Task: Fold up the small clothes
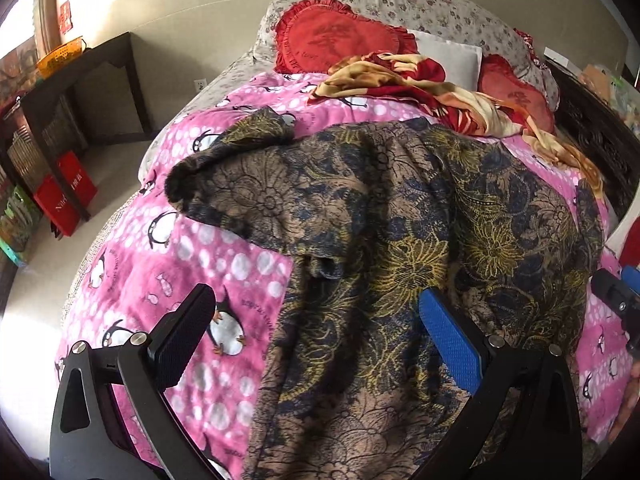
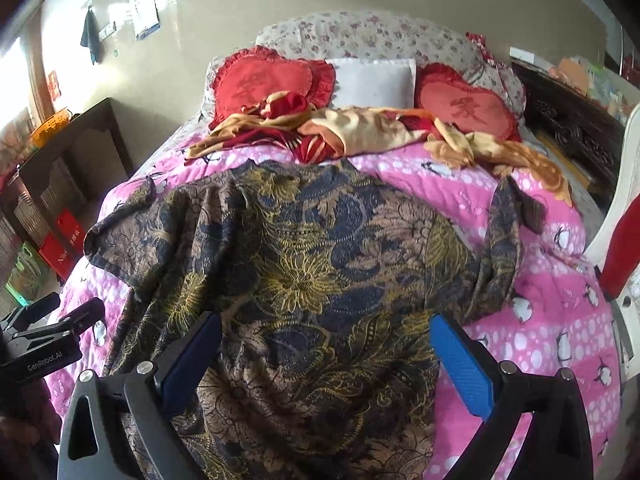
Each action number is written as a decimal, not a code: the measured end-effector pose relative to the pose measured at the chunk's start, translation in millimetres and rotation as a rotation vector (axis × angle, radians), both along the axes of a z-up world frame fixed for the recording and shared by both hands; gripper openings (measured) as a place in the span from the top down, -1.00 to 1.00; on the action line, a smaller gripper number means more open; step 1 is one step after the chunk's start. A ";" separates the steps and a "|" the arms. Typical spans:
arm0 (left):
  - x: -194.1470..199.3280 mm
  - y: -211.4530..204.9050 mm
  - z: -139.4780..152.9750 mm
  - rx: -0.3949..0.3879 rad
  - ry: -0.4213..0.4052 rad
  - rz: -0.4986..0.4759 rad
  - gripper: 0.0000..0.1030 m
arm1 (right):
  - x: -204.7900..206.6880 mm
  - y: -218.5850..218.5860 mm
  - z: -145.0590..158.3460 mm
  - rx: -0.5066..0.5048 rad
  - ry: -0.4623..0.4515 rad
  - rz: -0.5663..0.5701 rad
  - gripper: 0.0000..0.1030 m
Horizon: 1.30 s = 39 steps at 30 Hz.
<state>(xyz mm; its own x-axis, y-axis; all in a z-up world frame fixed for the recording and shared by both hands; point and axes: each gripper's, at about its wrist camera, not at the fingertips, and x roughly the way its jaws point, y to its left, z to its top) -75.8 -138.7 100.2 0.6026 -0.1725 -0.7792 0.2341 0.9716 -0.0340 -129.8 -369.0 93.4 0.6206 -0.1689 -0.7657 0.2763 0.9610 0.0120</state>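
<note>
Right now the patterned shirt (image 2: 320,280) lies spread across the pink penguin blanket (image 2: 540,320) on the bed, collar end away from the cameras, its hem hanging toward them. One short sleeve (image 2: 116,240) sticks out flat on the left; the other sleeve (image 2: 508,220) is crumpled and bunched along the right side. Both the left gripper (image 1: 316,344) and the right gripper (image 2: 326,356) hover over the lower cloth with fingers spread wide, pinching nothing. To fold well, I'd judge the bunched sleeve wants smoothing first. Then each gripper should pinch one layer only at a hem corner, keeping clear of the blanket, and lift evenly together.
</note>
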 end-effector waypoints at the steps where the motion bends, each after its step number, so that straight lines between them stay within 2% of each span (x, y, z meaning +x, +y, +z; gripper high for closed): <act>1: 0.5 -1.8 0.1 0.005 0.001 -0.001 -0.99 | 0.0 0.1 -2.9 -0.002 0.002 -0.003 -1.00; 20: 4.8 -20.8 -0.4 0.036 -0.007 -0.041 -0.99 | 18.1 -4.1 -27.0 0.003 0.052 -0.044 -1.00; 39: 16.5 -9.3 -6.3 0.051 -0.010 -0.015 -0.99 | 29.8 2.2 -36.4 0.020 0.061 -0.022 -1.00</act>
<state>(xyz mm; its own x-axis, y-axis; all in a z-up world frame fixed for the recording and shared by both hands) -59.3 -148.0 93.9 0.6080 -0.1419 -0.7812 0.2485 0.9685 0.0175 -100.0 -366.8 56.9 0.5690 -0.1657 -0.8055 0.2978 0.9545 0.0140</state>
